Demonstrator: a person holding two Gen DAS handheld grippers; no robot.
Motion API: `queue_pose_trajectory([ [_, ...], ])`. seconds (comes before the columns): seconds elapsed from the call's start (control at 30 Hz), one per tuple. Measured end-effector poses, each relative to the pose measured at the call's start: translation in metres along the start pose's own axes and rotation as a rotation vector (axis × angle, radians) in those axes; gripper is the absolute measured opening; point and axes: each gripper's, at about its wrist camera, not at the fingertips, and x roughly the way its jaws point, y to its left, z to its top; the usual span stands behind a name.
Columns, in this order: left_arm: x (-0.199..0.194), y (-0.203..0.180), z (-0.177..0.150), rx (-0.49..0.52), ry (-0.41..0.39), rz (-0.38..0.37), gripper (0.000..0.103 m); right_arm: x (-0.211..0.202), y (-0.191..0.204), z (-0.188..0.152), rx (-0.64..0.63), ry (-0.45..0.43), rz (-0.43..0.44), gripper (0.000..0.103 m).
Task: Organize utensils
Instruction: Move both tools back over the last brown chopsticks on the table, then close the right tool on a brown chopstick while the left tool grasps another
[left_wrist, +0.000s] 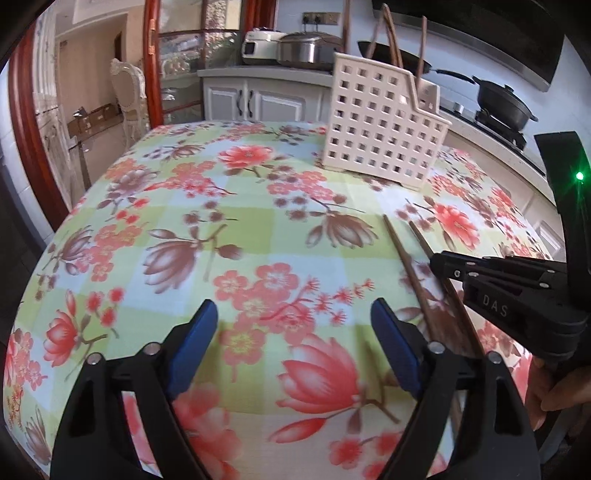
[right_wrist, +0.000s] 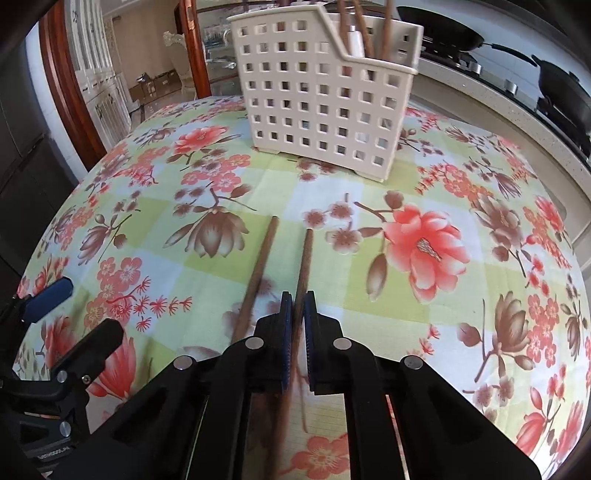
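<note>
Two brown wooden chopsticks lie side by side on the floral tablecloth. My right gripper (right_wrist: 298, 301) is shut on the right chopstick (right_wrist: 304, 258), which runs forward between its blue pads. The left chopstick (right_wrist: 258, 269) lies just beside it, free. In the left wrist view the right gripper (left_wrist: 443, 266) closes on the right chopstick (left_wrist: 424, 240), with the other chopstick (left_wrist: 402, 254) alongside. My left gripper (left_wrist: 293, 317) is open and empty, low over the cloth left of the chopsticks. A cream perforated utensil holder (right_wrist: 317, 99), also in the left wrist view (left_wrist: 380, 122), stands beyond and holds several chopsticks.
The table (left_wrist: 184, 221) is covered by a flowered cloth. A kitchen counter with a rice cooker (left_wrist: 258, 46), a metal pot (left_wrist: 310, 50) and a black pan on the stove (left_wrist: 502, 107) runs behind and to the right. A doorway opens at the far left.
</note>
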Motion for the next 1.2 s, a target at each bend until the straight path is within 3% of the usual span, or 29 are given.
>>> queue_pose_trajectory([
  [0.3,0.028,-0.055,0.022,0.057,0.077,-0.073,0.07,-0.017,-0.049,-0.015,0.1,-0.032,0.029,0.007],
  [0.37,0.038,-0.063,0.027,0.062,0.105,-0.085,0.056,-0.019,-0.054,-0.018,0.105,-0.037,0.024,0.007],
  [0.43,0.048,-0.072,0.031,0.066,0.13,-0.096,0.05,-0.019,-0.061,-0.021,0.115,-0.036,0.024,0.007],
  [0.5,0.054,-0.078,0.035,0.085,0.128,-0.076,0.043,-0.02,-0.067,-0.024,0.122,-0.039,0.028,0.007],
  [0.67,0.06,-0.092,0.037,0.152,0.123,-0.021,0.014,-0.021,-0.07,-0.026,0.103,-0.041,0.031,0.007],
  [0.77,0.059,-0.095,0.034,0.181,0.111,-0.01,0.009,-0.02,-0.066,-0.024,0.067,-0.032,0.013,0.007],
  [1.2,0.058,-0.086,0.036,0.177,0.131,-0.061,0.007,-0.017,-0.047,-0.018,-0.078,0.016,-0.081,0.007],
])
